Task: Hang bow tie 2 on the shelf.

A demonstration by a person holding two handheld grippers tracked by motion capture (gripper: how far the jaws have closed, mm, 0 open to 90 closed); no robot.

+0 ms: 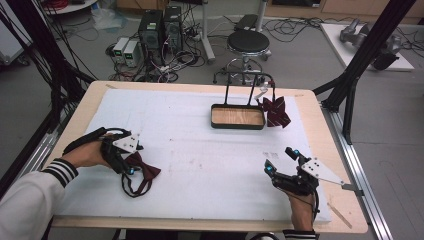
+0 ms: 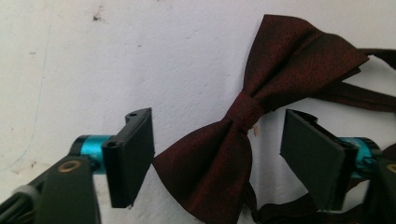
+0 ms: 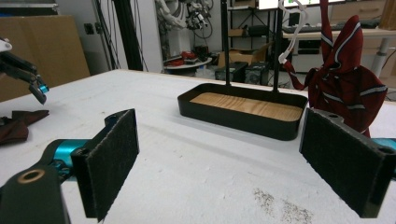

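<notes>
One white foam sheet (image 1: 200,150) covers most of the wooden table (image 1: 90,97), everything sits on it. One black tray (image 1: 238,117) with a wood-grain floor and a tall wire stand at its back edge lies toward the far right; one dark red striped cloth (image 1: 276,112) hangs off that stand, touching the tray's right end. One dark red bow tie (image 2: 243,116) with its thin strap looped beside it lies flat on the foam at the near left, well apart from the tray. Two grippers, one per hand. Left gripper (image 1: 131,167) is down over the bow tie; in the left gripper view its jaws are spread with the tie's knot and lower wing between them, pads standing on either side, left pad just beside the wing edge, right pad apart from the cloth, neither seen pressing on it, so nothing pinched. Right gripper (image 1: 281,161) hovers at the near right over bare foam, well apart from the tie and the tray; in the right gripper view its two felt-faced pads (image 3: 112,158) are spread wide, holding and touching nothing, tray and striped cloth seen beyond them. Counts: one tie, one tray, one striped cloth, two grippers, two hands, one stool (image 1: 248,42) on the floor behind the table
</notes>
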